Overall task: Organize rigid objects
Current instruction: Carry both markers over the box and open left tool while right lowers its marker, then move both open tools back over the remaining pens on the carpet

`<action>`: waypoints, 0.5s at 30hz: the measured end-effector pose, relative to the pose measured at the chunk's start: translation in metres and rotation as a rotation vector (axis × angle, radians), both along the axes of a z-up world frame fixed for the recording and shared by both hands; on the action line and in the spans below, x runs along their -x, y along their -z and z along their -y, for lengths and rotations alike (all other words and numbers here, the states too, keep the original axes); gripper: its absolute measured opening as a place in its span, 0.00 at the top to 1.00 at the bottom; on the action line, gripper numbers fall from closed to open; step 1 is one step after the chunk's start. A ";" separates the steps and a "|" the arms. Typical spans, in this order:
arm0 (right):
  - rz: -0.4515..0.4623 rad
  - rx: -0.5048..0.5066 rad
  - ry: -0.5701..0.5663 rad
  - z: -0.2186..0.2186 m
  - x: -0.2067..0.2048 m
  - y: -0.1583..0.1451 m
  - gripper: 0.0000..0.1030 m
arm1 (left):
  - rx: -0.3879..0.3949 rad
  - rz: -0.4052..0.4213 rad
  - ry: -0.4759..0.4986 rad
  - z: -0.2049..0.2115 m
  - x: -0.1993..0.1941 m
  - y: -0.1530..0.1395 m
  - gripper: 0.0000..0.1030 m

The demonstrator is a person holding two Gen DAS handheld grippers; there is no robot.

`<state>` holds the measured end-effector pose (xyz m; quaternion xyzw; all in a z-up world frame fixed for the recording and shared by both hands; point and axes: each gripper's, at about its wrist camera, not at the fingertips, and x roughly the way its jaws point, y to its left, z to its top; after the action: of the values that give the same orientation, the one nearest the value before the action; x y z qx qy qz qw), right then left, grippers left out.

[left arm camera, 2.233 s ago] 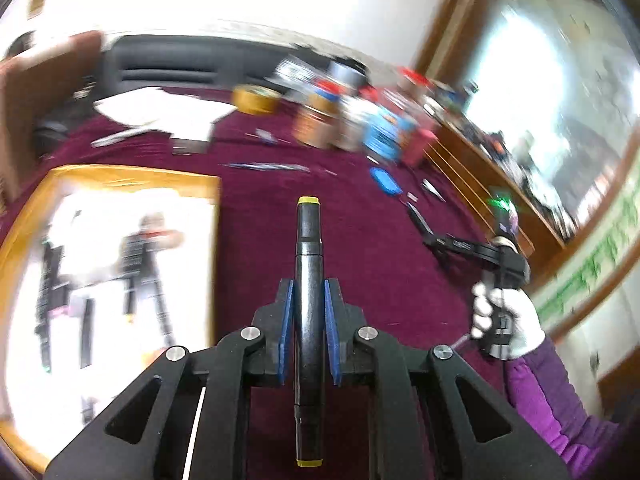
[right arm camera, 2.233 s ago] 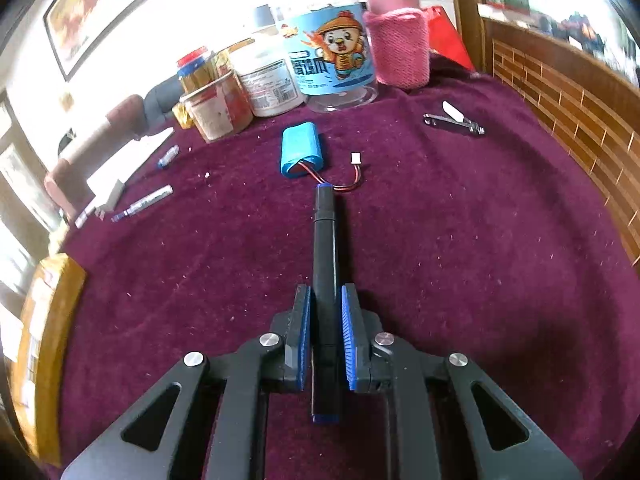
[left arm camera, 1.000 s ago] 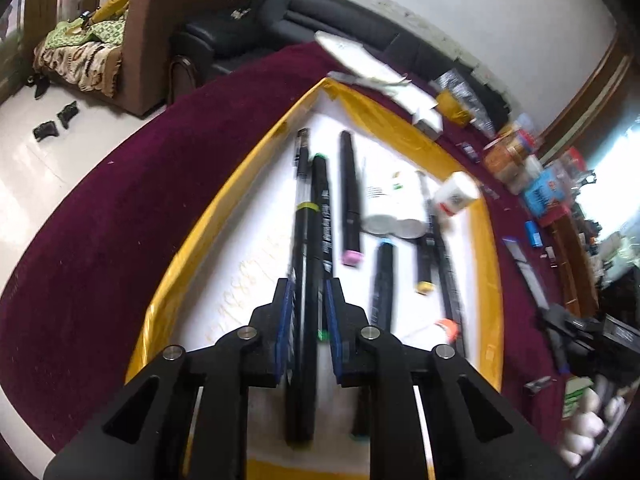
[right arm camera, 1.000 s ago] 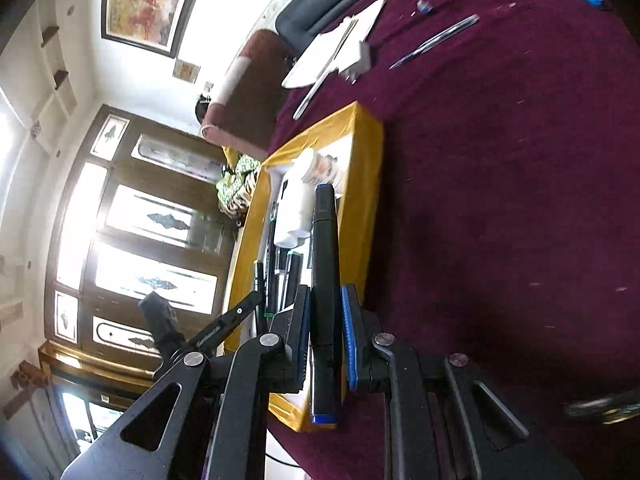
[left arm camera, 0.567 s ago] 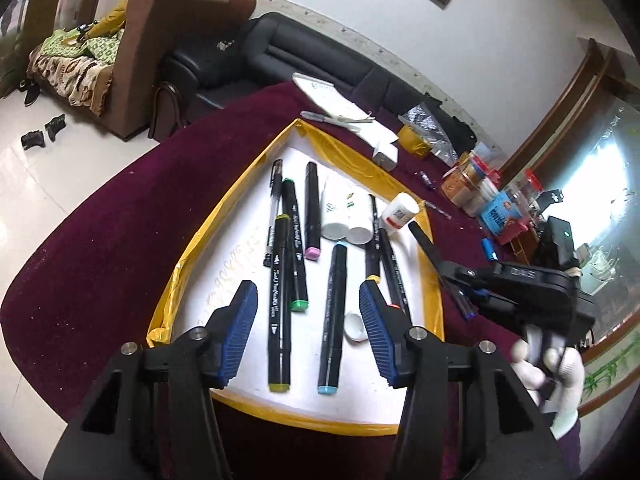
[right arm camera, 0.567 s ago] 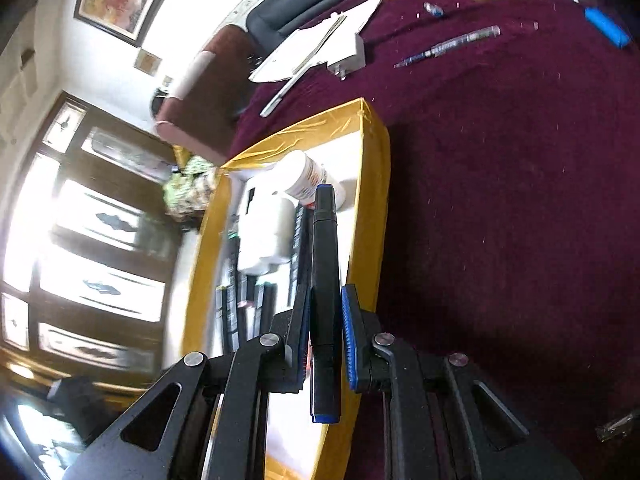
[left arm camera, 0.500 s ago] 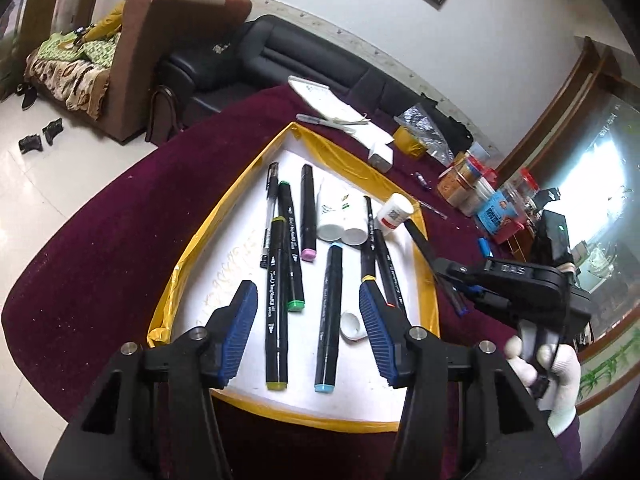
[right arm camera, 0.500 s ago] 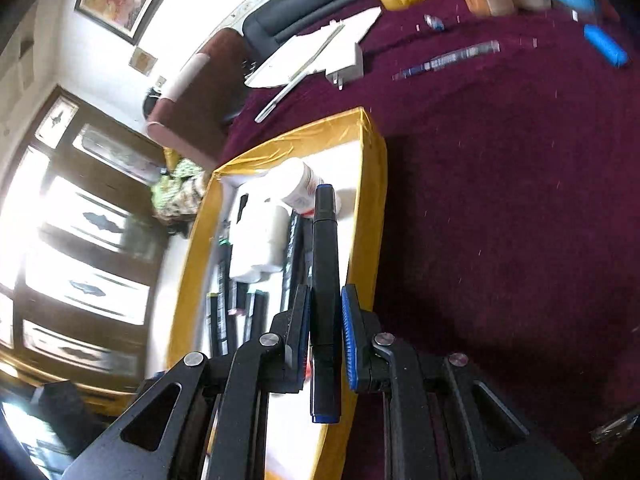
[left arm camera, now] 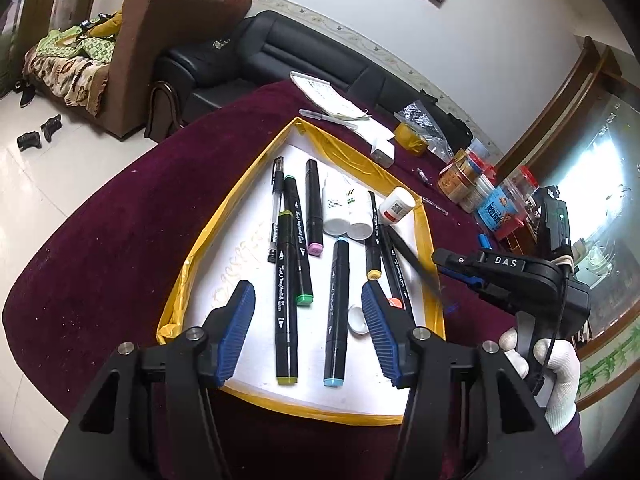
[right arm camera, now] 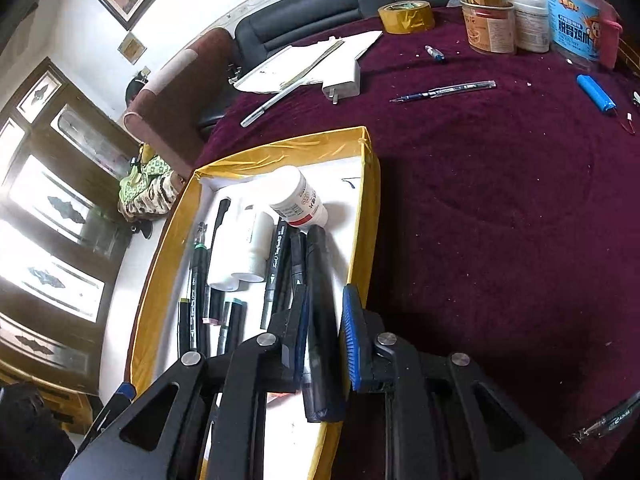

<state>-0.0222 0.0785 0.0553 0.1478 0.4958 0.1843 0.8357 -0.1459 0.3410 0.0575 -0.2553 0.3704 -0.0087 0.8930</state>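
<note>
The left gripper (left arm camera: 308, 334) hung over the near edge of the tray (left arm camera: 182, 280), its blue-padded fingers (left arm camera: 236, 332) spread wide and holding nothing. Between them lay a yellow-tipped marker (left arm camera: 285, 300) and a blue-tipped marker (left arm camera: 338, 312), with a white cap (left arm camera: 357, 319) just beside the right finger. Farther in lay a green-tipped marker (left arm camera: 298, 240), a pink-tipped marker (left arm camera: 313, 208), a thin pen (left arm camera: 275, 204), two white bottles (left arm camera: 346, 210) side by side, and a small jar (left arm camera: 395, 210) near the far right corner.

At the tray's right edge the right gripper (right arm camera: 325, 332), gripped by a white-gloved hand (left arm camera: 556, 372), pointed into the tray. A black marker (right arm camera: 320, 312) lay between its fingers (right arm camera: 352, 340), which stood slightly apart; whether the pads touched it could not be told. Its tip reached toward the jar.

Beyond the tray, on the maroon bench (right arm camera: 500, 220), lay a white charger (right arm camera: 344, 80), papers (right arm camera: 304, 64), a tape roll (right arm camera: 406, 16), a blue pen (right arm camera: 444, 91), a blue battery (right arm camera: 594, 92) and several jars (right arm camera: 490, 26).
</note>
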 end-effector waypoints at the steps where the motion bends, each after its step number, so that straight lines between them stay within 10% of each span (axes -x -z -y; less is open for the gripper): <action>1: 0.002 -0.002 -0.003 0.000 0.000 0.001 0.85 | 0.004 -0.003 -0.003 -0.001 0.000 0.000 0.47; 15: 0.226 0.046 -0.087 0.020 0.050 -0.026 0.77 | -0.043 0.083 -0.021 0.010 0.016 -0.020 0.46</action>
<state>-0.0722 0.0585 0.0810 0.0853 0.4083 0.2245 0.8807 -0.1618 0.3309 0.0775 -0.2392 0.3305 -0.0021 0.9130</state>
